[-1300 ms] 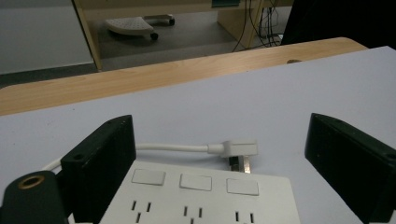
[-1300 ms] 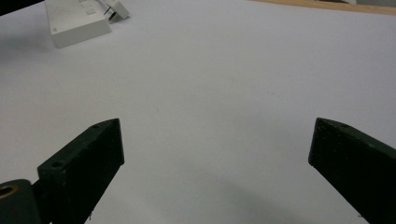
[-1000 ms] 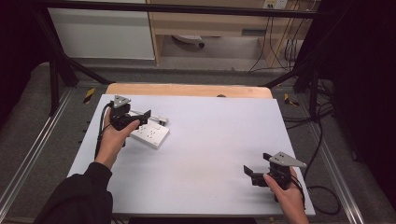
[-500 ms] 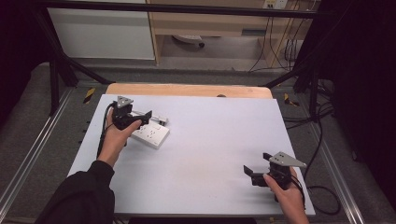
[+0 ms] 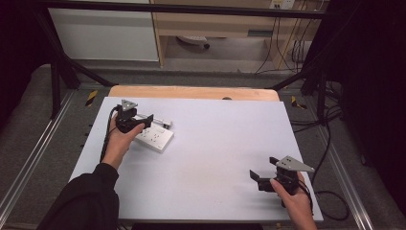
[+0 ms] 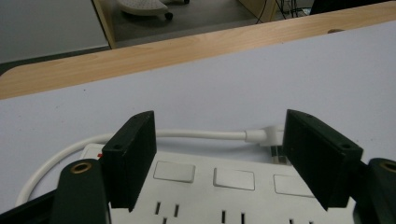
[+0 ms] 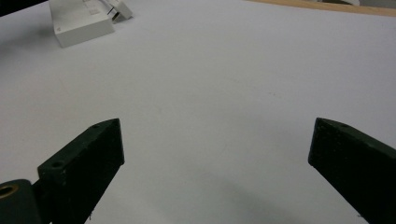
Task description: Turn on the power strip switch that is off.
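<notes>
The white table fills most of what I see, with a strip of bare wood along its far edge. At about ten o'clock on it lies a white power strip. My left tongs hang just over that strip, jaws spread wide, its switches and sockets showing between them. The strip's white cord loops behind it, its plug lying flat on the table. My right tongs sit at five o'clock, jaws wide, above bare tabletop.
</notes>
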A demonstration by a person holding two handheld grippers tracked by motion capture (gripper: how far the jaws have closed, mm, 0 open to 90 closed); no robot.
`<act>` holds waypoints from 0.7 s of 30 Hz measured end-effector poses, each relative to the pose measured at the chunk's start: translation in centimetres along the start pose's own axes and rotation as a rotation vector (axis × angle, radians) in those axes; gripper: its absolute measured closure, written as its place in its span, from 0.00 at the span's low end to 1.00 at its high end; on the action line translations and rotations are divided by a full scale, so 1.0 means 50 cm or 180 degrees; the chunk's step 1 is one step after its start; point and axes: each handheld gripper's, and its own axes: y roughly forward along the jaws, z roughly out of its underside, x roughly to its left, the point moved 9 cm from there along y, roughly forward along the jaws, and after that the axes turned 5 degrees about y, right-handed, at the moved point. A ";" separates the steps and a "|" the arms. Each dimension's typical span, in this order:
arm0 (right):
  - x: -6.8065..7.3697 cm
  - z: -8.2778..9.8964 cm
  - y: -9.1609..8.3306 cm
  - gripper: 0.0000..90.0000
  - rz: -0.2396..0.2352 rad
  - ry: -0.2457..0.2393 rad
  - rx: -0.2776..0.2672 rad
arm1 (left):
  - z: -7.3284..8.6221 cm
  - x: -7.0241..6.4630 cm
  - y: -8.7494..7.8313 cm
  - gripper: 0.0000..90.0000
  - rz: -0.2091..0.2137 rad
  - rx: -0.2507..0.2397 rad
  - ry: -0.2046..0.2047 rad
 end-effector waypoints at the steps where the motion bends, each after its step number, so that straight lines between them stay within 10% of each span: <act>1: 0.000 0.000 0.000 0.04 -0.0001 0.0000 0.0000 | 0.004 0.000 0.002 0.33 0.0016 0.0049 -0.0001; 21: 0.002 0.002 0.000 0.04 -0.0008 -0.0025 0.0022 | 0.033 -0.002 0.027 0.53 0.0045 0.0285 0.0046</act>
